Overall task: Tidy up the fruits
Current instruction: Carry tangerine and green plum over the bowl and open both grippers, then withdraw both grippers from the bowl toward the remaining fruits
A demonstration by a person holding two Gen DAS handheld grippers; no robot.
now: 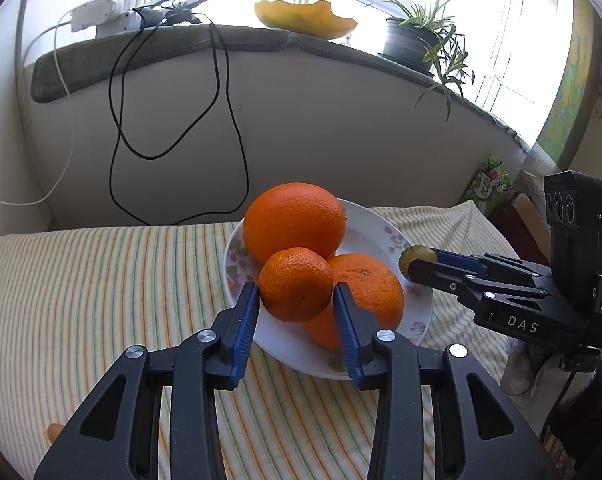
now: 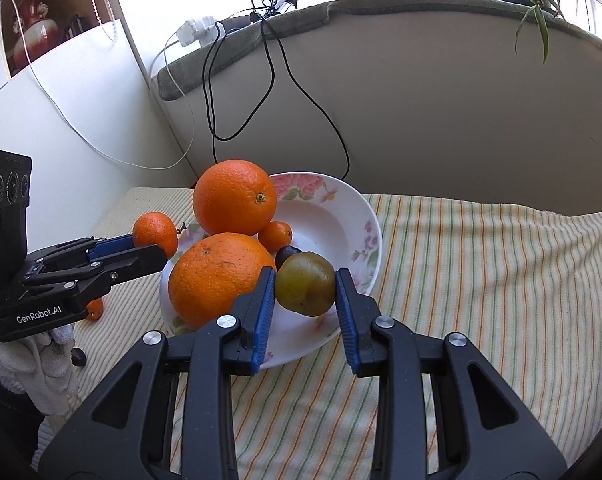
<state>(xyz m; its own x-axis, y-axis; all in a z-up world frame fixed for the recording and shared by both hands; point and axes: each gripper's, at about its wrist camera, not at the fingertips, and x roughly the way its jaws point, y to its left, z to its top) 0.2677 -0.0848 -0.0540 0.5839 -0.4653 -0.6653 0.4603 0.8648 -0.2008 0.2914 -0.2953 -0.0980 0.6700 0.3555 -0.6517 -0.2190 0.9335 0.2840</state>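
A flowered white plate [image 1: 381,226] [image 2: 341,200] on the striped cloth holds a large orange [image 1: 293,220] [image 2: 235,198], a second orange [image 1: 371,292] [image 2: 217,276], a tiny orange fruit [image 2: 275,235] and a dark fruit [image 2: 287,253]. My left gripper [image 1: 295,300] [image 2: 153,246] brackets a small mandarin [image 1: 295,284] [image 2: 155,233] over the plate's near rim. A thin gap shows at its left pad, so it stands open. My right gripper [image 2: 305,296] [image 1: 415,263] is shut on a green-brown plum [image 2: 306,284] [image 1: 418,257] above the plate.
A small orange fruit [image 2: 95,309] and a dark bit [image 2: 79,357] lie on the cloth under the left gripper. Black cables [image 1: 221,120] hang down the back wall. The sill above carries a power strip [image 1: 101,14], a yellow bowl [image 1: 305,18] and a potted plant [image 1: 413,40].
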